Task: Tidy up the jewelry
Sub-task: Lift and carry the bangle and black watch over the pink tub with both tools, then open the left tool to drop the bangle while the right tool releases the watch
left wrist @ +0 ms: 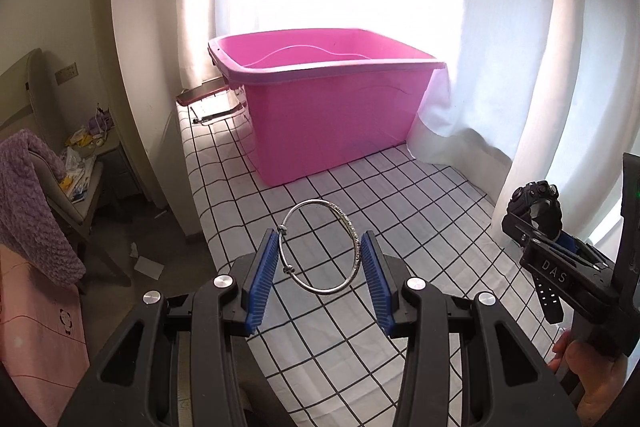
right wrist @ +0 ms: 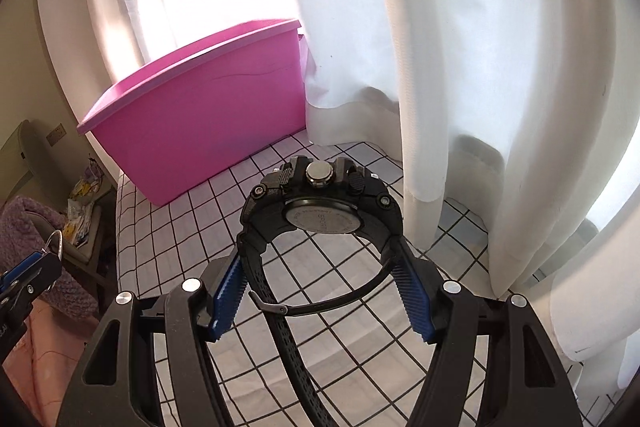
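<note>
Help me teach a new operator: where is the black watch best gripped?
By the strap loop just behind the case, as the right gripper does now: the black watch is buckled into a ring, so jaws closing from both sides pinch the strap.

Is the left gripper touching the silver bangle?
Touching. The left wrist view shows the left gripper with both blue pads pressed against the silver bangle, holding it above the checked cloth.

Pink tub blocks ahead; curtain crowds right; checked cloth btw open.

Each black tool has ribbed blue pads, silver screws, white "DAS" lettering.
</note>
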Motion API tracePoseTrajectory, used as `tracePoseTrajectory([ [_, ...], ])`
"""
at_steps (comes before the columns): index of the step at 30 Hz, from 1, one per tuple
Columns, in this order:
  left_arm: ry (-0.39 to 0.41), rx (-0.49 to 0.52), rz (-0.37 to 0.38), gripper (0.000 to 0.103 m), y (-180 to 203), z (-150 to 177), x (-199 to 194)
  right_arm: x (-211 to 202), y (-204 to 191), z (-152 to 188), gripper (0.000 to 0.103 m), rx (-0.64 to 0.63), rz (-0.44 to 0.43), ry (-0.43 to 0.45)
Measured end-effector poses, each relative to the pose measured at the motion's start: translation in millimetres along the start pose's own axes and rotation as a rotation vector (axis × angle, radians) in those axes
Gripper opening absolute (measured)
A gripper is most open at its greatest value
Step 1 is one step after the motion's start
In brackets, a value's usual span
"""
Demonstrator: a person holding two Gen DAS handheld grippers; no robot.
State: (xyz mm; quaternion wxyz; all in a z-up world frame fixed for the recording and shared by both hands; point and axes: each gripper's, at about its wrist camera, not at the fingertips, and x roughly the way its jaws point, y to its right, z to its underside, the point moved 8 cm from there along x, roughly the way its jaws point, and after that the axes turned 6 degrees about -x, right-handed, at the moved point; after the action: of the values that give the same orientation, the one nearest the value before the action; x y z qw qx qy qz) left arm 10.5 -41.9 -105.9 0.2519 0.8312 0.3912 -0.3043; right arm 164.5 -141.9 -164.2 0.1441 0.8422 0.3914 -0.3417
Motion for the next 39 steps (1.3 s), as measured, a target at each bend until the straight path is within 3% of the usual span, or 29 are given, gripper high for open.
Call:
tracePoseTrajectory([
  [13,0.075,0.12,0.157,0.042,-31,-150,30,7,-79,-134,0.065,0.09,0.082,0.17],
  [21,0.08,0.14,0.187,0.042,-38,-227,71,36,-108,-207,0.065,0.104,0.082,0.175],
  [29,0.064,0.112,0.139,0.042,-29,-264,114,79,-122,-267,0.065,0.015,-0.001,0.15],
  [33,0.011,0.082,0.101,0.042,-30,-269,140,108,-132,-287,0.065,-0.029,-0.057,0.106],
  [39,-0.13,0.049,0.036,0.042,-46,-264,188,168,-141,-292,0.065,-0.029,-0.127,-0.066],
])
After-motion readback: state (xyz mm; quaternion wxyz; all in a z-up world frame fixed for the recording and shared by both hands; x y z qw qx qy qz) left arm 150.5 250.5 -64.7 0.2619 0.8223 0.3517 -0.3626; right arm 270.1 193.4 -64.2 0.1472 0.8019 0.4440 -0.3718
